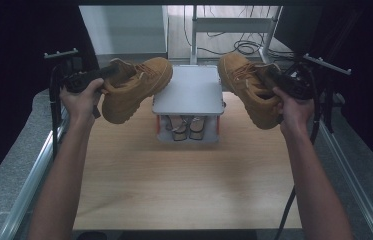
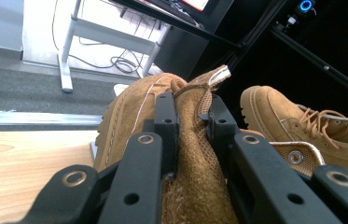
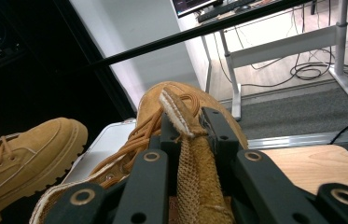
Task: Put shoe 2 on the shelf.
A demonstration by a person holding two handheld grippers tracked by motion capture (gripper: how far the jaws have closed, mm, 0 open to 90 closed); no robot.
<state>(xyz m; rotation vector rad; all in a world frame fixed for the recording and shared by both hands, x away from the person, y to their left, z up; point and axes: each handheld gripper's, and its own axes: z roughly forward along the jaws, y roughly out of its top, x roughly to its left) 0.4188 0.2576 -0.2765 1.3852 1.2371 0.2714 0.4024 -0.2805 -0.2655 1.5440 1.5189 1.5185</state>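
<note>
1. Our left tool [image 1: 105, 74] pinches the left tan suede lace-up boot [image 1: 136, 89] by its tongue, so it hangs clear above the wooden desk [image 1: 184, 175].
2. Our right tool [image 1: 269, 75] clamps the right tan suede boot [image 1: 249, 87] likewise, just beside the small grey shoe rack [image 1: 189, 90] between both tools.

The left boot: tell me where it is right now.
In the high view the left boot hangs in the air at the left, clamped by its tongue in the left gripper, toe pointing at the grey shoe rack in the table's middle.

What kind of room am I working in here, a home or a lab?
Most likely a lab or test workspace: the wooden table sits inside a metal frame with dark surrounds, loose cables trail over the floor behind, and a monitor stands on a desk.
</note>
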